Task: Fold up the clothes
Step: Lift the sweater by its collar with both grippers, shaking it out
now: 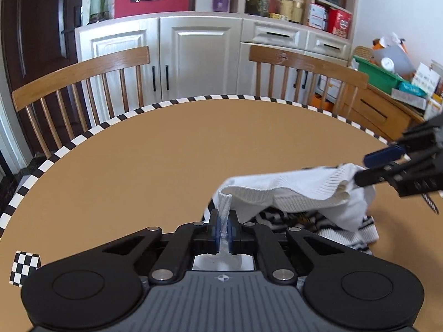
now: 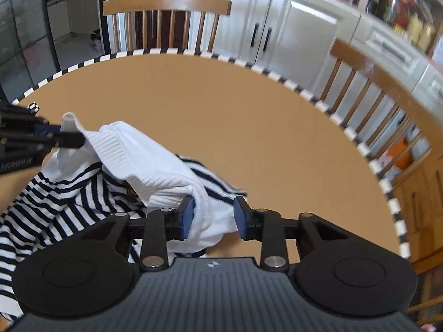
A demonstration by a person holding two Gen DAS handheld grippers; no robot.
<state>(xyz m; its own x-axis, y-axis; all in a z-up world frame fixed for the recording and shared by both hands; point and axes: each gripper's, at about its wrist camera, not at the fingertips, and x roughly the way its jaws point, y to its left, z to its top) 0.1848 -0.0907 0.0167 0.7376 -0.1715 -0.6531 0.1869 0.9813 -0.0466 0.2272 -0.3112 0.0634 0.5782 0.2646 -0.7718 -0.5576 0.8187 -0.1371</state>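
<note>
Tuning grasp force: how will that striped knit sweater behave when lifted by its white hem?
Likely floppy: the sweater sags between the left gripper and the open right gripper. Probably light, since one pinch holds the ribbed hem up. The knit seems grippy but stretchy.

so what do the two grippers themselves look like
Both look identical. The left gripper and right gripper each have a ribbed grey body with a small round emblem, black linkage arms with silver pivot pins, and two round black discs at the sides. The fingers carry blue pads. No cables, sleeves or hands show.
</note>
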